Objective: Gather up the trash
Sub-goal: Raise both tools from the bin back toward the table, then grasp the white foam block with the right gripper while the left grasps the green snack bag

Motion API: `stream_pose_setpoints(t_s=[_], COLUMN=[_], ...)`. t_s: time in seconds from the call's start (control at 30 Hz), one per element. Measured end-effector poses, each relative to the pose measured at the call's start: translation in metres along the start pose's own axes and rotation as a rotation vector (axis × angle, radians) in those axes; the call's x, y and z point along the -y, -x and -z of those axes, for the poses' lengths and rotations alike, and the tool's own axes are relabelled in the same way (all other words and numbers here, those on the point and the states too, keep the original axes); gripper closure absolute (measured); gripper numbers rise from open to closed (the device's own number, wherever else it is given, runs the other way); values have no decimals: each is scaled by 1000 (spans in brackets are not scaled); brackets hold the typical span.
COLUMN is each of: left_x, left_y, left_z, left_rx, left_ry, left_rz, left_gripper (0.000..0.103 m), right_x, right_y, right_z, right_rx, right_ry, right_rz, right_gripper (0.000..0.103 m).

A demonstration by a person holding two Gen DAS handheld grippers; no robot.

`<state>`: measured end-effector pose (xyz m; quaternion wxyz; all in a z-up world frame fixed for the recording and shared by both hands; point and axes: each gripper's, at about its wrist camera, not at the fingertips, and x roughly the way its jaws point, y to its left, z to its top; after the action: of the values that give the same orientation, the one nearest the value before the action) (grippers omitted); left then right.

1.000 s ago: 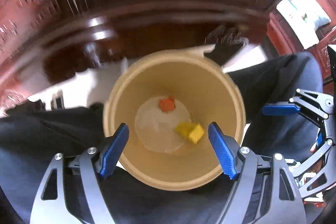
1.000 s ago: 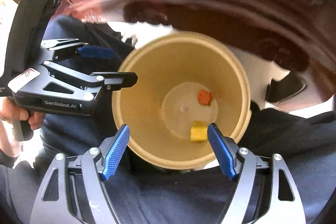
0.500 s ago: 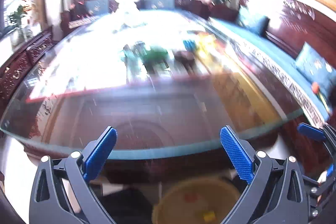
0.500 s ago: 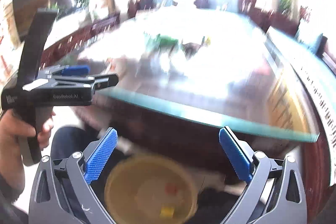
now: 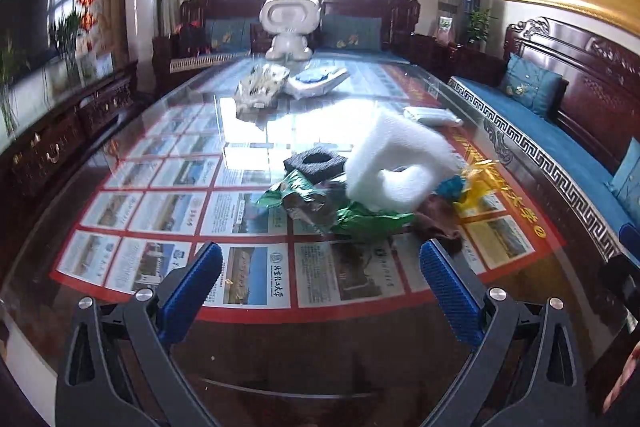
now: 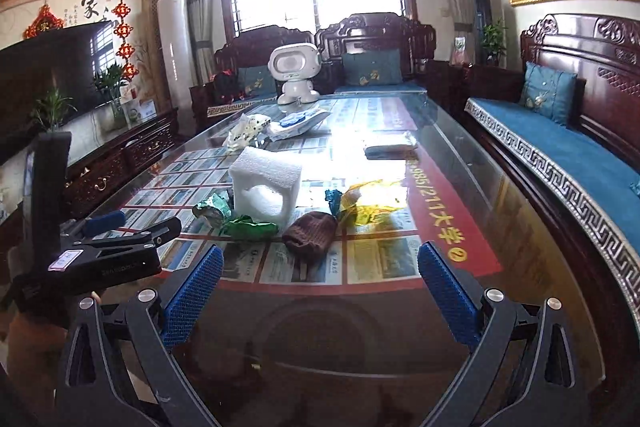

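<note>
Both hand-held grippers, left gripper [image 5: 320,291] and right gripper [image 6: 318,291], hover spread wide and empty over the near edge of a glass-topped table [image 6: 472,227]. Trash lies mid-table at 12 o'clock: a white foam block [image 6: 266,183], green wrappers [image 6: 250,228] at its foot, a brown knitted piece [image 6: 311,237] at its 4 o'clock and a yellow wrapper [image 6: 370,205] at 3 o'clock. Only the left wrist view shows a black foam ring [image 5: 316,163] beside the block; only the right shows the television [image 6: 48,75]. Printed sheets under the glass read "985/211". A white robot figure [image 6: 295,73] stands at the far end, before carved wooden sofas [image 6: 580,75].
</note>
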<state>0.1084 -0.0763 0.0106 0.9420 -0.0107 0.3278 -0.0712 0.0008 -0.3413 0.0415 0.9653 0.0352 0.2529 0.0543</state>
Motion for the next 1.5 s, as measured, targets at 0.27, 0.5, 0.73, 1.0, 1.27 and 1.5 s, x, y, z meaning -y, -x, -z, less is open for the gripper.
stream_pose_setpoints(t_s=[0.27, 0.5, 0.73, 1.0, 1.27, 1.5], left_x=[-24, -31, -38, -40, -41, -45], left_y=[-58, -85, -98, -110, -115, -124], left_z=[-6, -10, -12, -15, -27, -29], left_rx=[-87, -111, -128, -155, -136, -155], left_ry=[6, 17, 38, 48, 80, 135], left_rz=[-14, 0, 9, 29, 45, 70], left_gripper=[4, 4, 4, 4, 5, 10], right_x=[-21, -35, -42, -50, -41, -36], right_y=[-65, -109, -154, -183, -186, -178], right_z=[-13, -27, -35, -42, -40, -43], right_rx=[-92, -146, -208, -229, -230, -223], right_ry=[39, 94, 124, 141, 98, 86], right_rz=[-28, 24, 92, 162, 93, 72], right_gripper=[9, 9, 18, 50, 78, 78])
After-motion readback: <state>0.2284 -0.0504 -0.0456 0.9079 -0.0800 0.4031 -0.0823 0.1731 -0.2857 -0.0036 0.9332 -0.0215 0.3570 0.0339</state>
